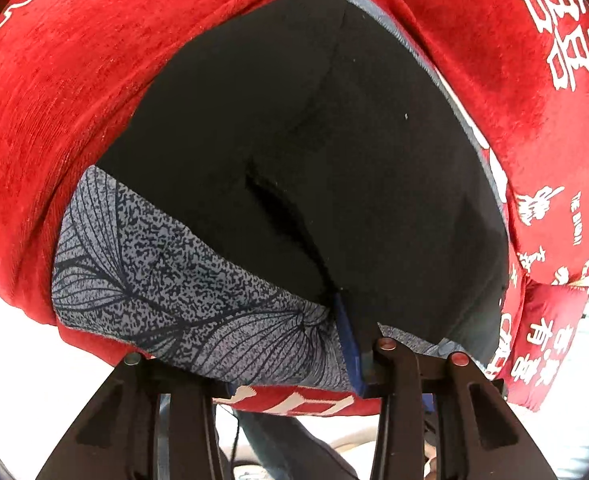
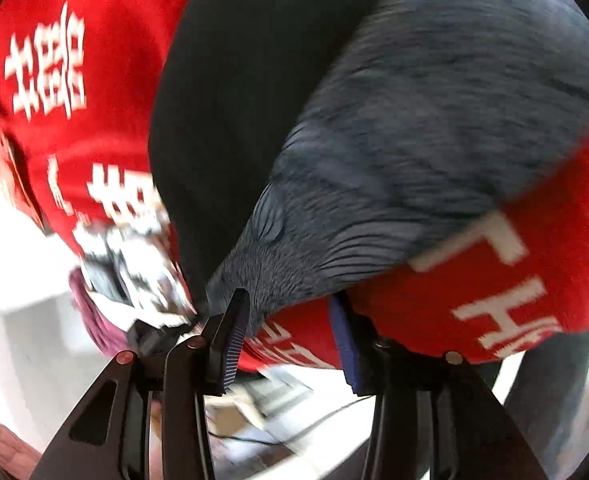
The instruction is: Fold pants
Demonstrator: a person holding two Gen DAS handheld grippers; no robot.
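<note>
Fabric fills both wrist views; pants [image 1: 174, 288] are lifted, held at the fingertips of both grippers.

Left gripper [image 1: 254, 364]: left finger hidden under the grey leaf-print cloth, right blue pad at the cloth edge. Fingers stand wide, with cloth bunched between them; whether they actually clamp it I cannot tell.

Right gripper [image 2: 290, 332]: fingers spread, blue ribbed pads [image 2: 234, 340] visible on both. Grey cloth and a red band with white lettering [image 2: 506, 280] drape across the gap. Pinch not confirmed from this view. Frame is motion-blurred.

Pants, near to far: grey leaf-print panel closest to the left gripper, then a black inner panel [image 1: 314, 140] with a crease, then red plush fabric with white characters [image 1: 494, 60] wrapping around the top and sides.

Surface and room: bright white surface [image 1: 34, 360] shows below the cloth in the left view. Right view shows a white surface [image 2: 14, 280], overexposed, plus blurred clutter and a dark cable [image 2: 314, 416] beneath the gripper. Detail beyond that not readable.
</note>
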